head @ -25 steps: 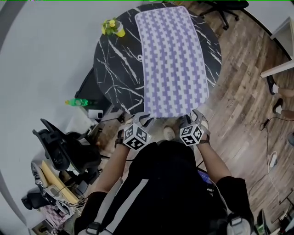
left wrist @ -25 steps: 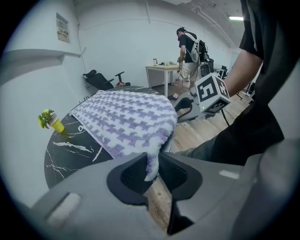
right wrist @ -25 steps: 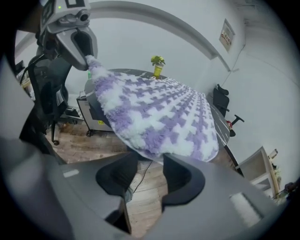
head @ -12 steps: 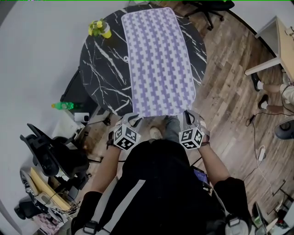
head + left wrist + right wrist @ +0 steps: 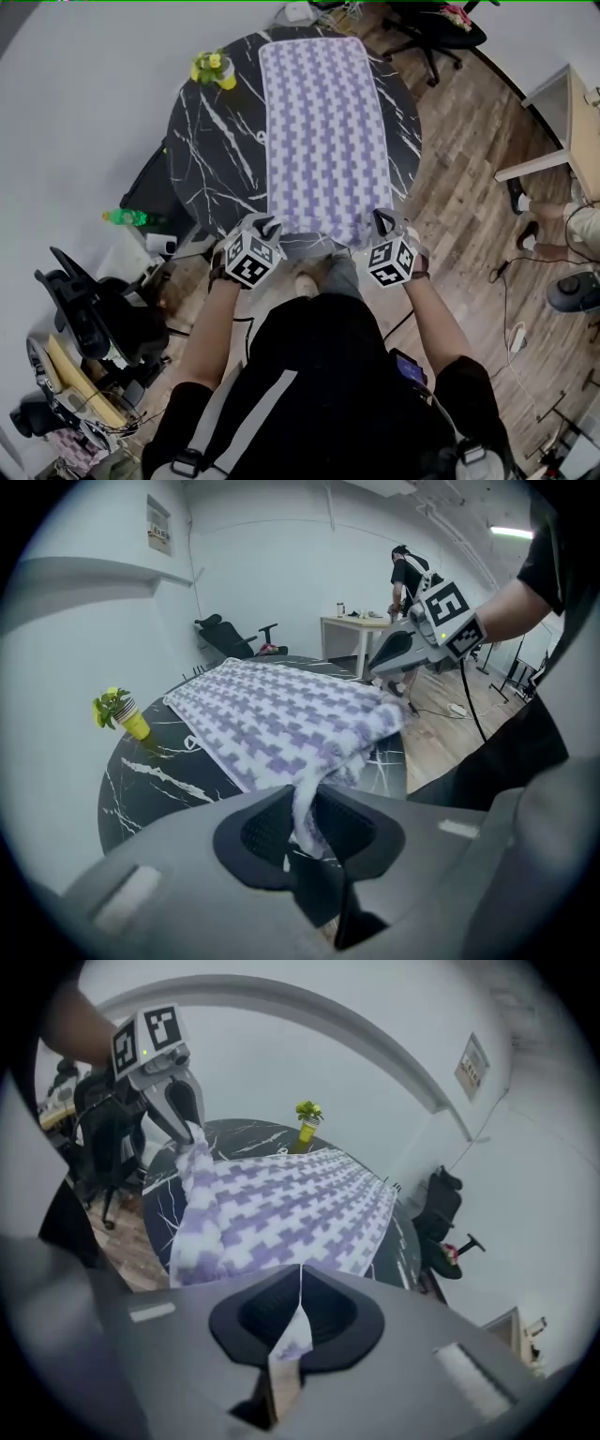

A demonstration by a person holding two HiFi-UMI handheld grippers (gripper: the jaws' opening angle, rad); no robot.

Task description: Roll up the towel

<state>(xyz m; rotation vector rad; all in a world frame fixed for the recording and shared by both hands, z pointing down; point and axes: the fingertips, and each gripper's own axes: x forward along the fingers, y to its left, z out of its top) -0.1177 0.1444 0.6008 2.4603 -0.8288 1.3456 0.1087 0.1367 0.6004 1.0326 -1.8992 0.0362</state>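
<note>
The towel (image 5: 323, 131) lies lengthwise on the round worktop (image 5: 202, 159), running straight away from its near edge, where the left gripper (image 5: 266, 225) and right gripper (image 5: 382, 219) each clamp one lifted near corner.

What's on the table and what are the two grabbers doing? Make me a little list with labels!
Table: round, black marble
Towel: purple-and-white checked, spread flat, near edge lifted
Left gripper: shut on towel's near left corner
Right gripper: shut on towel's near right corner
Also there: yellow pot with plant, beside towel
</note>
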